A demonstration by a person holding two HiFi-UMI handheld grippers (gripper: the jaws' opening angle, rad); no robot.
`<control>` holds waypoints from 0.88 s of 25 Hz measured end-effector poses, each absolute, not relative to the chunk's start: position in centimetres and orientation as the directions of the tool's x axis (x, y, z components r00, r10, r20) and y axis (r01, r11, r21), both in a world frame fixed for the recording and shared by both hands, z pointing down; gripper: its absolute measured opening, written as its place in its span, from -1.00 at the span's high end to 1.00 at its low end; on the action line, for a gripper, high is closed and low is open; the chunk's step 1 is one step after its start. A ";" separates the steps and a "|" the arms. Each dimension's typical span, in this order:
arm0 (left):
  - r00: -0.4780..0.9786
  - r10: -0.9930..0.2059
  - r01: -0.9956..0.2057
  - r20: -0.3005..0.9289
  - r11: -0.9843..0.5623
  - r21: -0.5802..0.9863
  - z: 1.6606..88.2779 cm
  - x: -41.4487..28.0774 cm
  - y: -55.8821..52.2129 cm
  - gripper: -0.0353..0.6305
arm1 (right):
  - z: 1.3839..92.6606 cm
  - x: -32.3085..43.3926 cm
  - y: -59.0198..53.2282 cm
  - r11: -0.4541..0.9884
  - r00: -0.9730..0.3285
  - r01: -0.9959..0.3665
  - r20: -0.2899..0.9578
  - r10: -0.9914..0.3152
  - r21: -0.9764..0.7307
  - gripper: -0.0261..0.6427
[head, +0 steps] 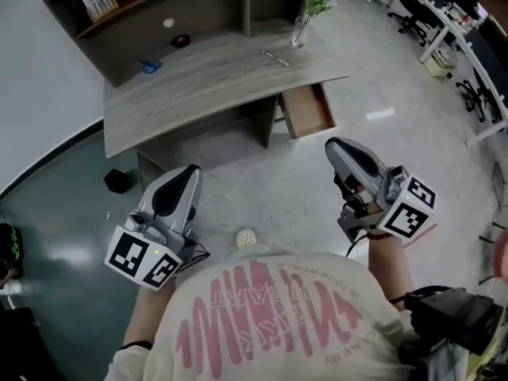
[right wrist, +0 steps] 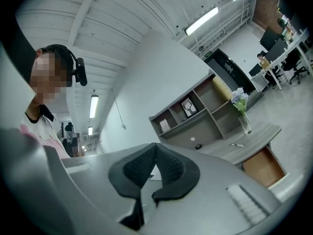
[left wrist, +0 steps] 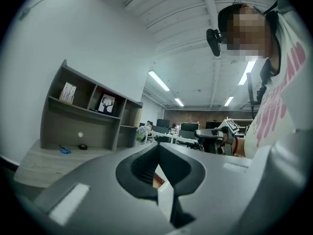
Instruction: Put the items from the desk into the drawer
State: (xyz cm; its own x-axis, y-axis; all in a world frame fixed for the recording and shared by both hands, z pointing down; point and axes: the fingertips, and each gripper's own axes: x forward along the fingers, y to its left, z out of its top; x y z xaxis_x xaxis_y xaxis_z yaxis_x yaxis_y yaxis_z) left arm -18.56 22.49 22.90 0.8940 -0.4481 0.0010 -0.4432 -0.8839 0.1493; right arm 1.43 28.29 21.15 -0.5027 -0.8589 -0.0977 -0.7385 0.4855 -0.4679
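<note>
Only the head view takes in both at once: left tongs [head: 189,171] and right tongs [head: 335,144], each closed tight on nothing. Pen [head: 276,58] lies on the counter [head: 198,94], far beyond them. I see the drawer [head: 308,111] pulled out at the counter's near edge, with floor [head: 262,181] between.

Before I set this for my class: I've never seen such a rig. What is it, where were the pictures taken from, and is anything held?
A person holds a two-jaw gripper in each hand. The head view looks down from their head: left gripper, right gripper. The other two views come from cameras riding on the grippers. Ahead stands a desk with its drawer open; on the desk are a pen, a vase of flowers, a small blue item and a black round object. Both grippers are shut and empty.
</note>
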 end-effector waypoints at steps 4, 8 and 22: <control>0.896 -0.444 -0.436 -0.008 -0.884 0.167 21.9 -19.8 18.7 0.84 | 20.6 0.5 25.1 0.476 -0.490 -0.745 -0.101 -0.866 -0.466 0.91; 0.903 -0.430 -0.423 -0.018 -0.894 0.149 21.5 -20.1 15.8 0.84 | 20.2 0.0 22.6 0.460 -0.471 -0.761 -0.099 -0.877 -0.458 0.91; 0.898 -0.437 -0.425 -0.039 -0.889 0.172 21.5 -21.8 11.9 0.84 | 19.9 -1.5 19.0 0.436 -0.457 -0.776 -0.069 -0.887 -0.456 0.91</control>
